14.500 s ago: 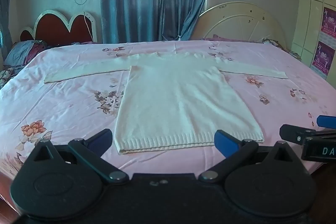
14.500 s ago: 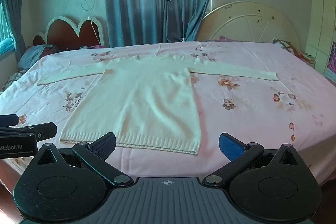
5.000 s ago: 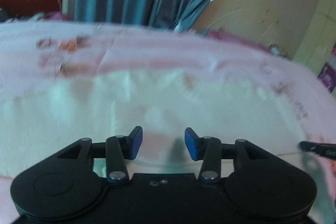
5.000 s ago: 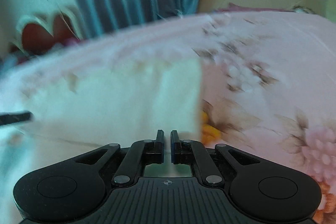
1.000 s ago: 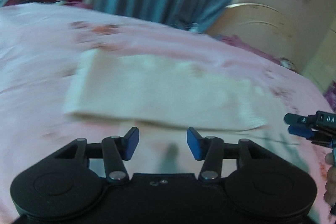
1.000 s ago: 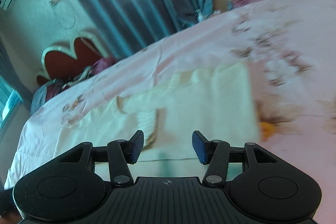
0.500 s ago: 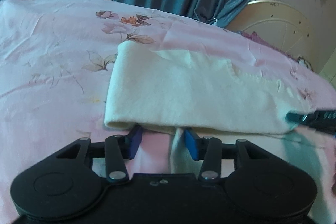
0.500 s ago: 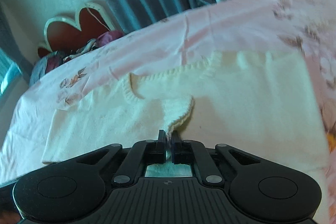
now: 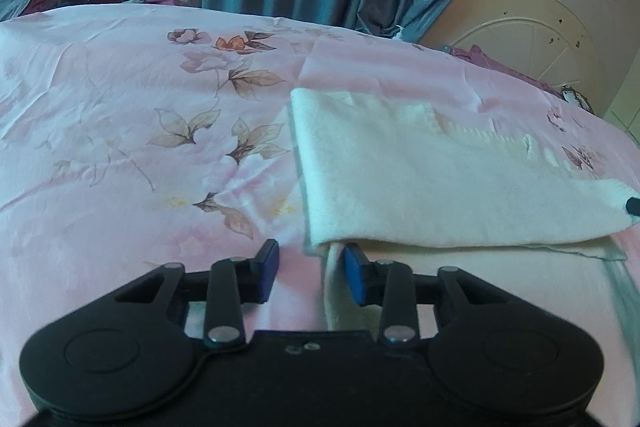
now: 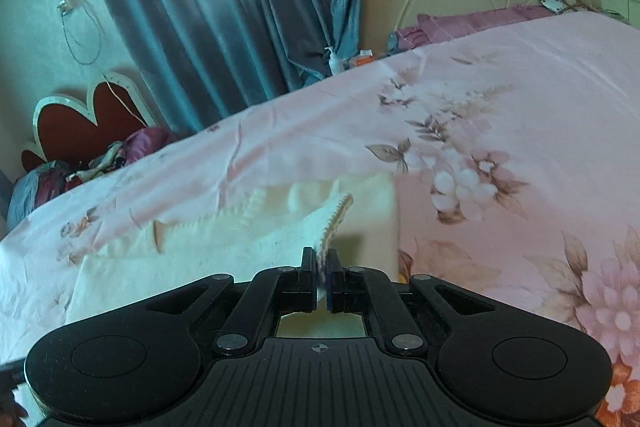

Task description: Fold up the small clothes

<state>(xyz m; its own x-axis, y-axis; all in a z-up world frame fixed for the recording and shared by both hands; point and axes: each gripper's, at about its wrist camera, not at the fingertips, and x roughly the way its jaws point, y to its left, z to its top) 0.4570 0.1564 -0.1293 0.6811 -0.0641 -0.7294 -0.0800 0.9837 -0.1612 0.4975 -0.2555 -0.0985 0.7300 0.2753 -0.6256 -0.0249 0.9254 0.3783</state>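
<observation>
My right gripper [image 10: 320, 267] is pinched tight on the ribbed edge of the cream knitted sweater [image 10: 224, 251], lifting that flap off the layer below. My left gripper [image 9: 310, 267] is closing, jaws half apart, a low sweater edge between them but not yet pressed. The sweater lies on the pink floral bedsheet [image 9: 120, 131] already folded into a band; I judge at least one more fold remains.
</observation>
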